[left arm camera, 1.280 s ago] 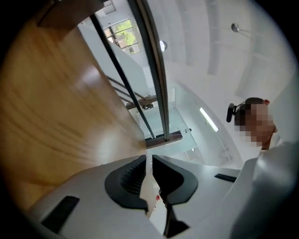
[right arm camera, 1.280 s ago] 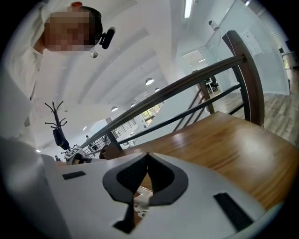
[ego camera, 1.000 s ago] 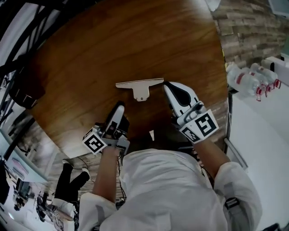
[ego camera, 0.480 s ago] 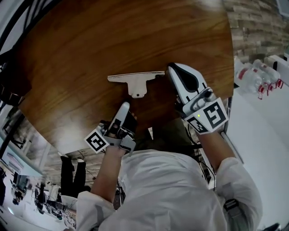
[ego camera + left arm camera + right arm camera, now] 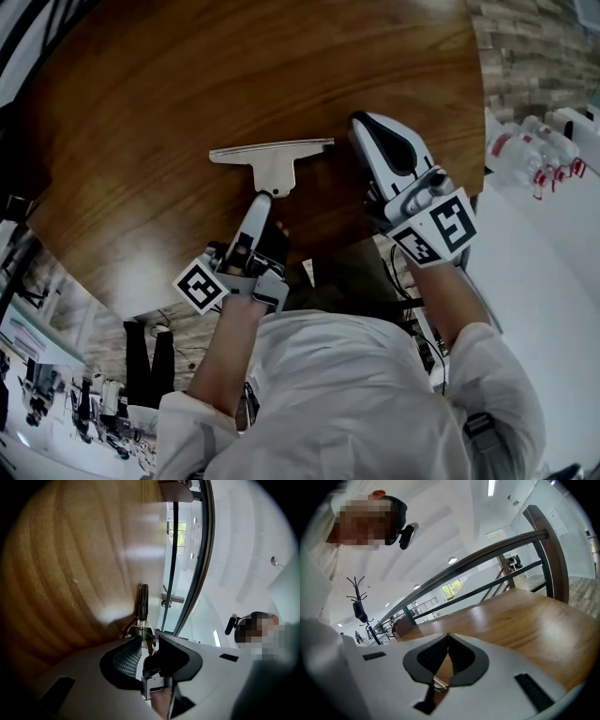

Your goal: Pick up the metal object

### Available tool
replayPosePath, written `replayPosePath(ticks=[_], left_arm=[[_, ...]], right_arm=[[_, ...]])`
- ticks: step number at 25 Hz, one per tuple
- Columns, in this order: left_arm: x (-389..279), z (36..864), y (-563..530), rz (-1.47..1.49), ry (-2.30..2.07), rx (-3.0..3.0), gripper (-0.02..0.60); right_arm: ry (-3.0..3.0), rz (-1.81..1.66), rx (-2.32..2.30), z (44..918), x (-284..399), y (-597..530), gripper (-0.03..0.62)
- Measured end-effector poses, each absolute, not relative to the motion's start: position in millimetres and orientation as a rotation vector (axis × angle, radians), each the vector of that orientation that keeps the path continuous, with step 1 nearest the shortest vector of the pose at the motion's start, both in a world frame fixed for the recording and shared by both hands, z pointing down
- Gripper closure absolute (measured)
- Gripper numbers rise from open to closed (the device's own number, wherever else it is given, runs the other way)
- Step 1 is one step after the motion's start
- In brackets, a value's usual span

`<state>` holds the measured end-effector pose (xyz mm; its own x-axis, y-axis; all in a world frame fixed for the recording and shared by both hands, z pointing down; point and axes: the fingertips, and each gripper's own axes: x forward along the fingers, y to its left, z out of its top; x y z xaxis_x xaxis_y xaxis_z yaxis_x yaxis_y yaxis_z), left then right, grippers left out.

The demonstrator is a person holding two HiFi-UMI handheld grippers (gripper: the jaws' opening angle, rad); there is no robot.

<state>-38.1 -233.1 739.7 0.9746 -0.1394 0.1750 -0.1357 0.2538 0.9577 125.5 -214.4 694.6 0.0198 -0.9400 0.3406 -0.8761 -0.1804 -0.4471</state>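
A T-shaped flat metal object (image 5: 272, 155) lies on the round wooden table (image 5: 169, 84), its stem pointing toward me. My left gripper (image 5: 262, 201) reaches the end of that stem. In the left gripper view the stem's tab (image 5: 142, 623) stands edge-on between the slightly parted jaw tips of the left gripper (image 5: 149, 641); a thin gap shows beside it, so the gripper is open. My right gripper (image 5: 357, 123) rests just right of the bar's right end, apart from it. In the right gripper view the right gripper (image 5: 448, 635) is shut on nothing.
The table's near edge (image 5: 141, 281) curves just behind both grippers. Plastic bottles (image 5: 525, 155) lie on the floor beyond the table's right rim. A railing (image 5: 497, 550) runs behind the tabletop (image 5: 525, 620).
My left gripper has moved forward from the table's near edge up to the stem of the metal object. The right gripper stays beside the bar's right end.
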Motion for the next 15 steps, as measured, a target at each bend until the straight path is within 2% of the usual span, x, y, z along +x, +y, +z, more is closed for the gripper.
replayPosePath(ticks=[8, 13, 15], left_arm=[[-24, 744, -225, 0.018, -0.23, 1.287, 0.473], [-17, 739, -228, 0.008, -0.222, 1.3, 0.546], [-17, 739, -228, 0.009, -0.221, 1.296, 0.546]], right_arm=[[1.917, -0.896, -2.146, 698, 123, -211, 0.569], [1.912, -0.888, -2.145, 697, 123, -211, 0.57], [1.917, -0.886, -2.142, 697, 122, -211, 0.571]])
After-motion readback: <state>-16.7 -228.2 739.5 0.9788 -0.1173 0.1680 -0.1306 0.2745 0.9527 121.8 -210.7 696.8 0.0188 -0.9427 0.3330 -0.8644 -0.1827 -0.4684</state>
